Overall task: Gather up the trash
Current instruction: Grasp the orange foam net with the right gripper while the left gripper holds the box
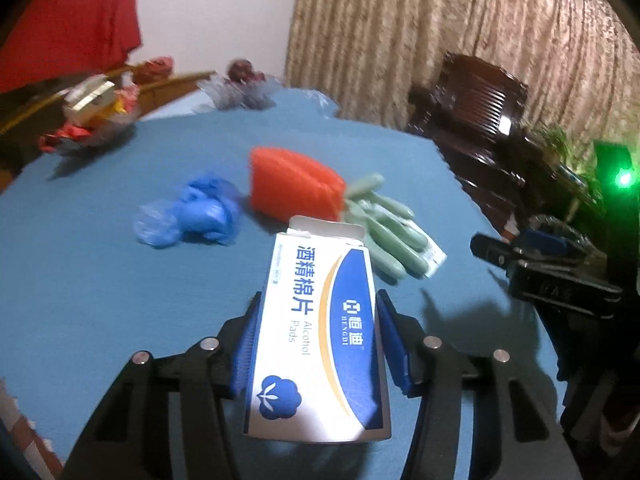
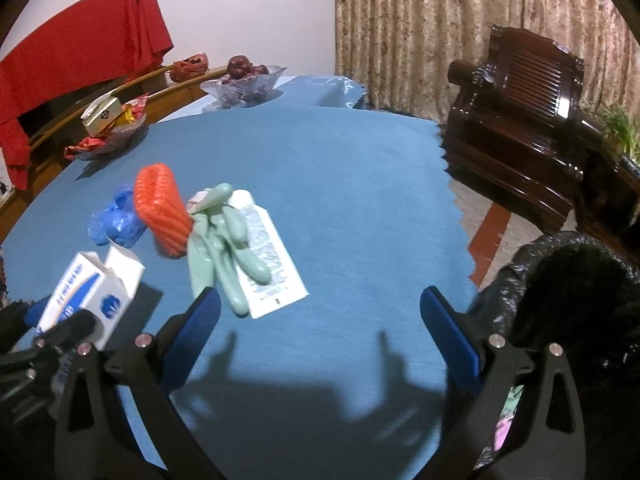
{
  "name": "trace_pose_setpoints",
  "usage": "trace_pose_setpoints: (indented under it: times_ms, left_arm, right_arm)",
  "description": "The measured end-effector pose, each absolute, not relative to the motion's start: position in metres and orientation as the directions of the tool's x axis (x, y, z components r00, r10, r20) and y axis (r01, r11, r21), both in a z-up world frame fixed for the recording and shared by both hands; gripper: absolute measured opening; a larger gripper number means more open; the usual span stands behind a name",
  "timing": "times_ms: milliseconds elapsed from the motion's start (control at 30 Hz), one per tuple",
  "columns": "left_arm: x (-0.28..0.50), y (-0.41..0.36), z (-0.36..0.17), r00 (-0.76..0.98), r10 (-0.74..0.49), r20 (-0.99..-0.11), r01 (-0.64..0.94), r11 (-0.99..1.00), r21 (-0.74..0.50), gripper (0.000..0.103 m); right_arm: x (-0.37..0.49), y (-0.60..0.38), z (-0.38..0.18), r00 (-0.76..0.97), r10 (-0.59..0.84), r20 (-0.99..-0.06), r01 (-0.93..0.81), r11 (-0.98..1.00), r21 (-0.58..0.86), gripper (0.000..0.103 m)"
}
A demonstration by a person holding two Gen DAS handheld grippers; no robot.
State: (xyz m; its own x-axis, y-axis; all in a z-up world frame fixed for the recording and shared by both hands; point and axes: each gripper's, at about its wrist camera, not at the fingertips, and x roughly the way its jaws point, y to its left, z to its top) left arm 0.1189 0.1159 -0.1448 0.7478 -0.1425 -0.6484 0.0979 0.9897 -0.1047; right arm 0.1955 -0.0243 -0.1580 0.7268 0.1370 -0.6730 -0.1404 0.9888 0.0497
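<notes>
Box (image 1: 320, 336) of alcohol pads clamped in left tongs (image 1: 316, 344); right tongs (image 2: 320, 312) spread wide over blue cloth (image 2: 340, 184).

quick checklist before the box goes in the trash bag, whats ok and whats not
1. Left gripper shut on alcohol pads box: ok.
2. Box lifted off the blue tablecloth: ok.
3. Black trash bag mouth open, beside the table's right edge: ok.
4. Right gripper open, holding nothing: ok.
5. Box empty inside: cannot tell.
6. Table cleared: not ok; orange foam net, blue plastic wad and green gloves remain.
</notes>
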Motion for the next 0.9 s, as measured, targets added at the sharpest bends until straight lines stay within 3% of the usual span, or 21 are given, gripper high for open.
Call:
trace_pose_setpoints:
  times_ms: [367, 767, 833, 900]
  left_arm:
    - [0.152, 0.171, -0.129, 0.802, 0.079, -0.593, -0.128, 0.991, -0.042, 0.054]
    - [0.169, 0.199, -0.131, 0.796, 0.144, -0.588, -0.202, 0.979, -0.034, 0.054]
    - [0.17, 0.199, -0.132, 0.795, 0.145, -0.59, -0.201, 0.979, -0.03, 0.054]
    - [0.169, 0.198, -0.132, 0.793, 0.146, -0.592, -0.203, 0.979, -0.03, 0.054]
  right_arm:
    - [0.224, 0.035, -0.145, 0.717, 0.258, -0.648, -0.267, 0.96, 0.087, 0.082]
    - [0.263, 0.101, -0.156, 0.651, 0.348, -0.675, -0.382, 0.918, 0.104, 0.057]
    - [0.268, 0.106, -0.16, 0.638, 0.346, -0.688, -0.39, 0.915, 0.099, 0.049]
    - [0.272, 0.109, -0.164, 0.614, 0.357, -0.704, -0.408, 0.907, 0.105, 0.026]
